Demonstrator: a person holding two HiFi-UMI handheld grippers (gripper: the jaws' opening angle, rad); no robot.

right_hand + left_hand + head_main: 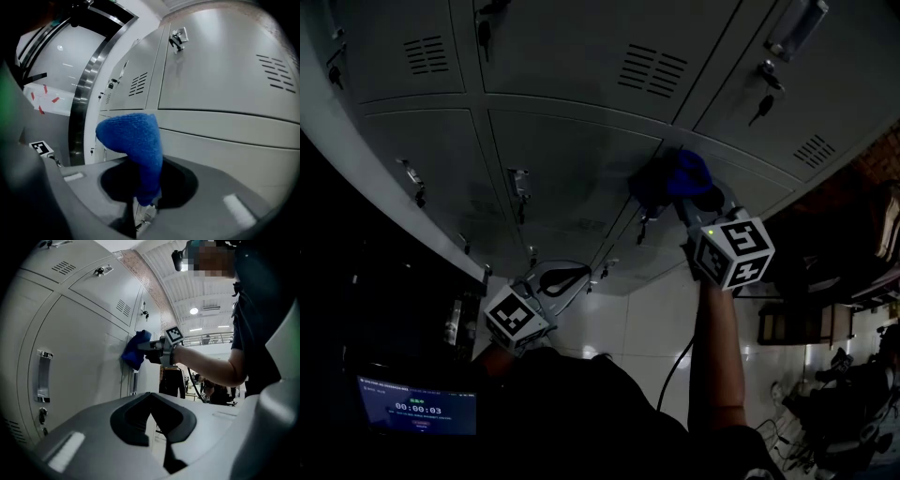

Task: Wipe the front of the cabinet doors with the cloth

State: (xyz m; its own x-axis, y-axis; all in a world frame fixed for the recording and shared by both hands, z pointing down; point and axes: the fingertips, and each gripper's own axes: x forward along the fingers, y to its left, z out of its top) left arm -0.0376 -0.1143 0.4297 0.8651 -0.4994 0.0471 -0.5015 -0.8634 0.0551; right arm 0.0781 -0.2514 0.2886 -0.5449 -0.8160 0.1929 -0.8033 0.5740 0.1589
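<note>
The cloth [686, 173] is deep blue with a nubbly, knitted-looking weave. It is bunched into a rounded wad that bulges out beyond the right gripper [682, 195], whose jaws are clamped on its lower end. In the right gripper view the cloth [136, 140] rises from between the jaws and folds over to the left like a hood. It lies against the front of a cabinet door [572, 159], near the seam between two doors. In the left gripper view the cloth [136, 350] sits just above a handle [134, 383]. The left gripper [555, 278] hangs lower and to the left, well apart from the cloth and short of the doors, with its jaws pressed together on nothing. The doors are flat pale grey metal, set in rows and parted by narrow gaps. Each has a block of slotted vents [653, 70] and an upright metal handle [518, 183], and some have a key [761, 108] hanging in the lock. In the head view the scene is dim and the cloth casts a dark patch on the door around it. Below the cabinet is a floor [628, 319] of pale glossy tiles. A small screen [417, 405] glows at the lower left, showing a timer. The left gripper view shows a high ribbed ceiling with round lamps [194, 311]. It also shows the person's bare forearm [206, 366] reaching out to the right gripper [150, 348].
</note>
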